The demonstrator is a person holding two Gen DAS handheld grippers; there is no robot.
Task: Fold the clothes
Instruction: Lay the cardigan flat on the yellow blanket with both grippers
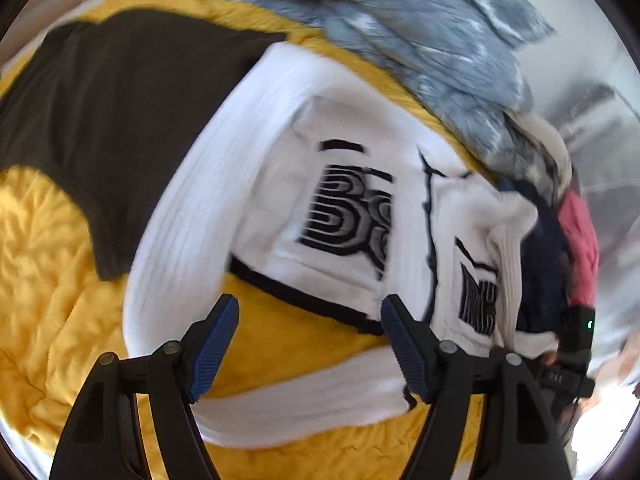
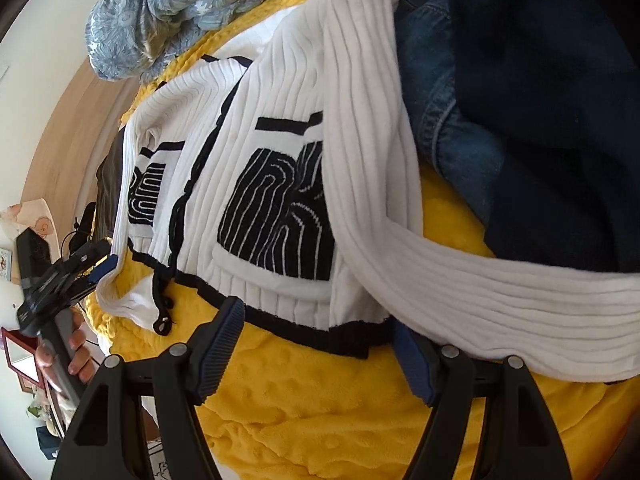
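A white ribbed cardigan [image 1: 344,152] with black trim and black patterned pockets lies on a yellow blanket [image 1: 52,264]. It also shows in the right wrist view [image 2: 280,168], one sleeve [image 2: 460,280] folded across its front. My left gripper [image 1: 310,316] is open just above the cardigan's black hem, with a white sleeve under its fingers. My right gripper [image 2: 320,320] is open at the hem, its right finger [image 2: 416,360] partly under the sleeve. The left gripper also shows in the right wrist view [image 2: 96,264] at the cardigan's far corner.
A dark brown garment [image 1: 120,120] lies flat on the blanket to the left. A blue floral cloth [image 1: 420,32] is heaped behind. Dark navy fabric [image 2: 540,120], denim [image 2: 440,120] and a pink garment [image 1: 580,248] pile up at the right.
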